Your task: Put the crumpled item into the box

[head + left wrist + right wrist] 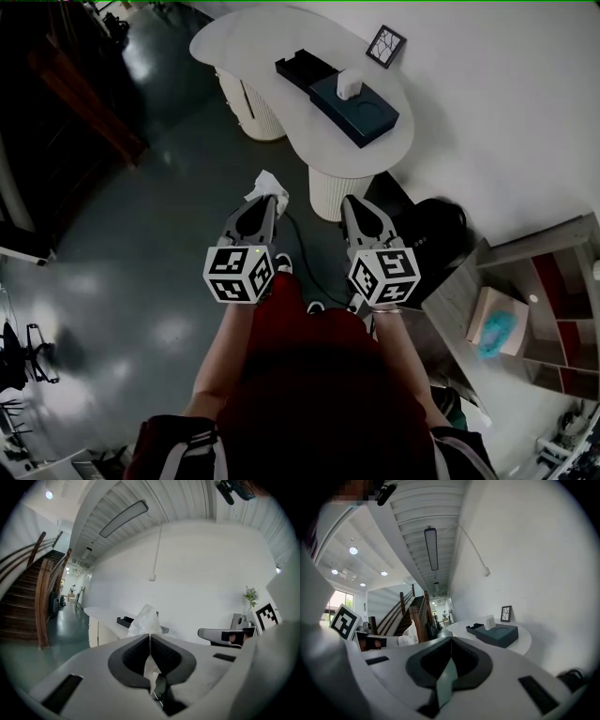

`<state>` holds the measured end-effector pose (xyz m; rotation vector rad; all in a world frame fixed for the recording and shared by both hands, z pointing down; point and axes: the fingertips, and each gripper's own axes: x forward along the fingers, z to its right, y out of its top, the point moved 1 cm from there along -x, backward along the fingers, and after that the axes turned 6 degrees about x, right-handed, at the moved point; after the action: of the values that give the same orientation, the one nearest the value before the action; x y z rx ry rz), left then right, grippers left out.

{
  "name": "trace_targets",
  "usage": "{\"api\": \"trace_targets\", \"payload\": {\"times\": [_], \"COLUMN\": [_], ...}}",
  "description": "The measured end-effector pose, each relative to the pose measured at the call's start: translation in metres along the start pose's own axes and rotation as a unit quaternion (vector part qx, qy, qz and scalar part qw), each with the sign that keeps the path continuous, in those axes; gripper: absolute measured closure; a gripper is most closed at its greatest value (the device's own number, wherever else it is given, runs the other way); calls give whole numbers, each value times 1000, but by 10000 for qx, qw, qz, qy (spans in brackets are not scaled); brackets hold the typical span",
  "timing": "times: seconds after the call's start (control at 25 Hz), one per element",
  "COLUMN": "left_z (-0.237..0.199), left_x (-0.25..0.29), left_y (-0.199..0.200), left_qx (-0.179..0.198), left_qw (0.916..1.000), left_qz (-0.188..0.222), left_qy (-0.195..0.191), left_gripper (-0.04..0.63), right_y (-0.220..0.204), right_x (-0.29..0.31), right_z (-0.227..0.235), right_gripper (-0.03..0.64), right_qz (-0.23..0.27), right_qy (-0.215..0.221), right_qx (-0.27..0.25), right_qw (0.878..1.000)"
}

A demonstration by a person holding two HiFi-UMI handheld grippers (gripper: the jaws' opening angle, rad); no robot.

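While well apart from box (361, 108) on table (248, 37), pinching crumpled white wad (265, 184) in left gripper (270, 201) over dark floor (141, 244); holding right gripper (356, 202) pressed together, probably empty.

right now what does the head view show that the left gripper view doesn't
Only the head view: a shelf unit at the right, a framed picture on the white table, and the person's red top.
Only the left gripper view: a staircase, a ceiling light, and a close look at the left claw shut on the crumpled white item.
Both: that item, the table and the dark box on it.
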<state>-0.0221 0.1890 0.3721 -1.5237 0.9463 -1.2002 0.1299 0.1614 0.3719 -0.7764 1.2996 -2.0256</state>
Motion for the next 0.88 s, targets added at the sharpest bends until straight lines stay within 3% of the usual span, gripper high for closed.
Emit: {"api": "trace_targets", "payload": {"times": [0.44,0.88], "left_z": [-38,-109], "left_x": [58,144], "left_y": [-1,19], "left_qx": [-228,-330], "left_qw": [9996,9983], "left_qz": [-25,-161], "left_qy": [-186,-454], "left_gripper": [565,565], "right_y": [-1,22], "right_x": [67,172], "right_z": [8,24], "right_gripper": [601,601], "right_qz": [-180,-265], "right_qy": [-39,-333], "right_qx": [-48,-91], "right_qw": [9998,9991]}}
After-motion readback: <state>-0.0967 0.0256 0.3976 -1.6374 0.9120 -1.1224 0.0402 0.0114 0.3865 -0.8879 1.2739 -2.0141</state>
